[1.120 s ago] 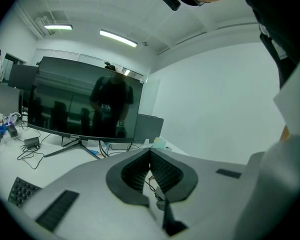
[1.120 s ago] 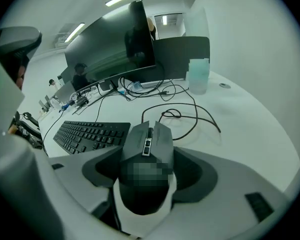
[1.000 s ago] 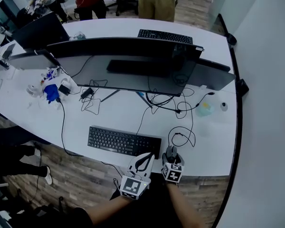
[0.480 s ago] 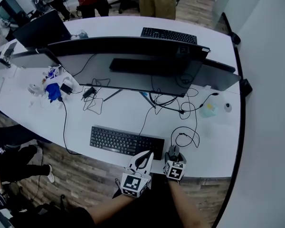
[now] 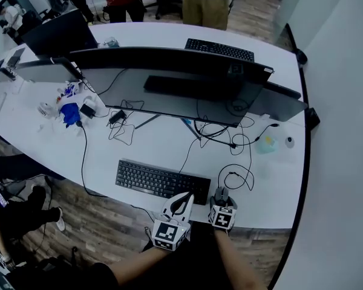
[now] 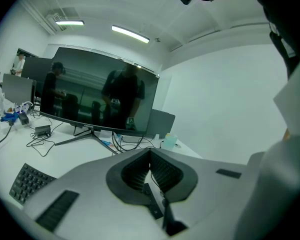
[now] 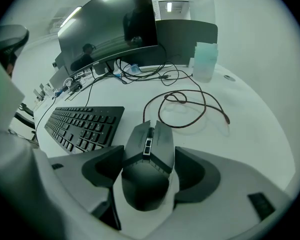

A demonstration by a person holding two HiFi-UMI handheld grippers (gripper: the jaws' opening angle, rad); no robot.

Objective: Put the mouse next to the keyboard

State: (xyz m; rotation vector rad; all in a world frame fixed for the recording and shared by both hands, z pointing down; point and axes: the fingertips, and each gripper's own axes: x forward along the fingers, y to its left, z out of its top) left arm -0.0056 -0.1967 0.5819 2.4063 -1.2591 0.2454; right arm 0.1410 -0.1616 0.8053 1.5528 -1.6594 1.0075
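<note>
A dark wired mouse (image 7: 147, 164) rests on the white desk (image 5: 157, 147) just right of the black keyboard (image 5: 162, 182), its cable (image 7: 190, 101) looping away toward the monitor. My right gripper (image 7: 149, 176) has one jaw against each side of the mouse and is shut on it. In the head view the mouse (image 5: 221, 194) lies by the keyboard's right end near the front edge, under the right gripper (image 5: 221, 201). My left gripper (image 5: 183, 199) hovers over the keyboard's right front corner. Its pads are pressed together in the left gripper (image 6: 151, 176) view, with nothing between them.
A wide dark monitor (image 5: 169, 80) stands behind the keyboard with tangled cables (image 5: 221, 132) at its foot. A translucent bottle (image 5: 264, 142) stands at the right. A second keyboard (image 5: 219, 48) lies at the far side. People stand beyond the desk. Small clutter (image 5: 66, 110) lies at the left.
The head view has shifted slightly. Both grippers and the mouse hold the same place beside the keyboard's right end.
</note>
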